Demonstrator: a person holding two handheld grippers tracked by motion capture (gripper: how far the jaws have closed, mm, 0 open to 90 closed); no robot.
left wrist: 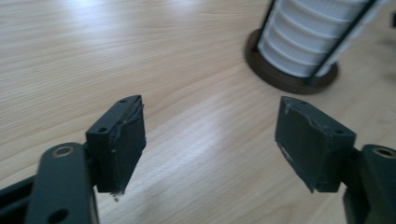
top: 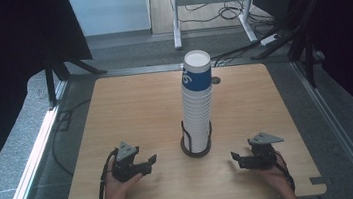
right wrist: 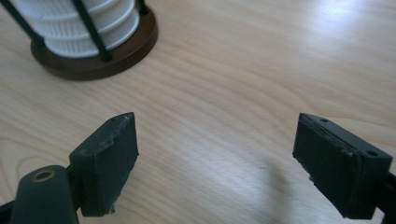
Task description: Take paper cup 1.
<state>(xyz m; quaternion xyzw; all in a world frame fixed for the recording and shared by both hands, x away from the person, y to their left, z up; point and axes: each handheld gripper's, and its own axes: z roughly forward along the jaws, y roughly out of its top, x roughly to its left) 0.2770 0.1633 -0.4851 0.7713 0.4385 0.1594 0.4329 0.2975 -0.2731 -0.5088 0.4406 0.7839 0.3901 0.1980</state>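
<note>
A tall stack of white paper cups [top: 197, 102], its top cup banded in blue, stands in a black wire holder on a round dark brown base [top: 196, 151] at the middle of the wooden table [top: 130, 110]. My left gripper [top: 149, 164] rests low on the table to the left of the base, jaws apart with nothing between them [left wrist: 210, 140]. To the right of the base lies my right gripper [top: 235, 159], also open and empty [right wrist: 215, 158]. Both point inward at the holder. The base [left wrist: 285, 79] and lower cups [left wrist: 308, 32] show ahead of the left jaws, and the base [right wrist: 93, 63] ahead of the right jaws.
A hand holds each gripper near the table's front edge. A small round hole [top: 215, 80] sits in the tabletop behind the stack. Beyond the table are a white desk frame [top: 214, 4], floor cables and dark stands at both sides.
</note>
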